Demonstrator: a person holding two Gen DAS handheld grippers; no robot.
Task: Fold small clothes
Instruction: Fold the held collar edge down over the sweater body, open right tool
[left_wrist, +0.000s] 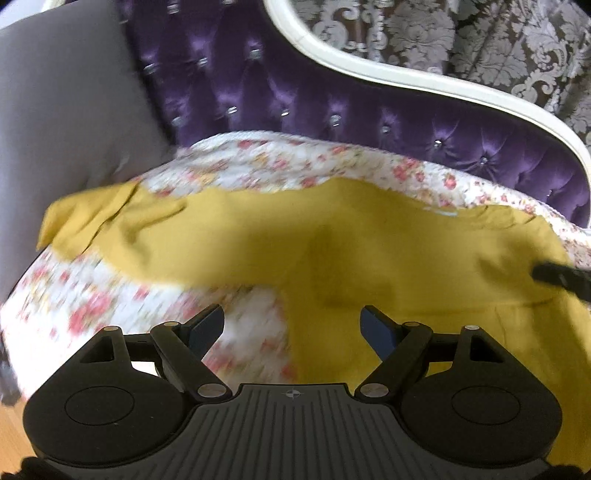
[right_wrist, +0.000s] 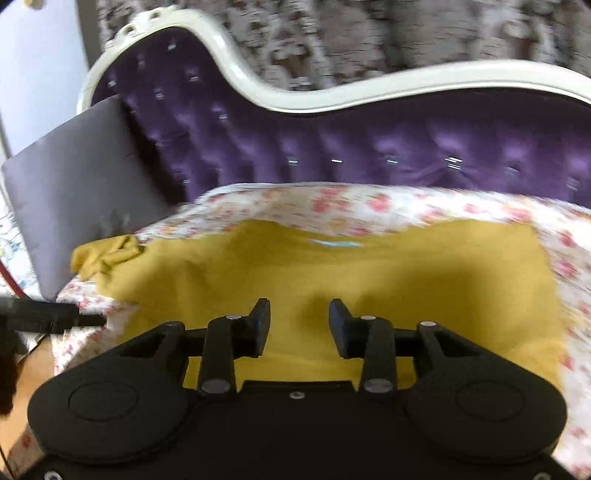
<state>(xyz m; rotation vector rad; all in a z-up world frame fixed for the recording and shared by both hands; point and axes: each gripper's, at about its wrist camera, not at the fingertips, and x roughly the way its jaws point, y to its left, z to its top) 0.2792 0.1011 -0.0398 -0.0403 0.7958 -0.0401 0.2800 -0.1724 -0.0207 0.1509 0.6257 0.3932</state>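
On the floral bedspread (right_wrist: 369, 203), spread nearly flat: one mustard-yellow garment (right_wrist: 369, 266), its left end bunched into a crumpled sleeve (right_wrist: 107, 251) near the cushion. One pale label (right_wrist: 334, 243) shows at its far edge.

Grippers, two, both black with blue-faced fingers. Left gripper (left_wrist: 293, 326): jaws wide apart, nothing between them, hovering over the garment's near edge where yellow cloth meets bedspread. Right gripper (right_wrist: 299, 326): jaws partly apart, empty, over the middle of the garment; no pad presses the cloth.

Surroundings: one grey cushion (right_wrist: 81, 177) upright at the left, one purple tufted headboard (right_wrist: 332, 147) with one white curved frame (right_wrist: 258, 92), damask-patterned curtain (left_wrist: 480, 48) behind.

Left wrist view alone shows the right gripper's dark fingertip (left_wrist: 554, 275) entering at the right edge over the cloth. Right wrist view alone shows the left gripper's black side at the left edge, a strip of wooden floor (right_wrist: 33, 376), and the garment's full right corner.
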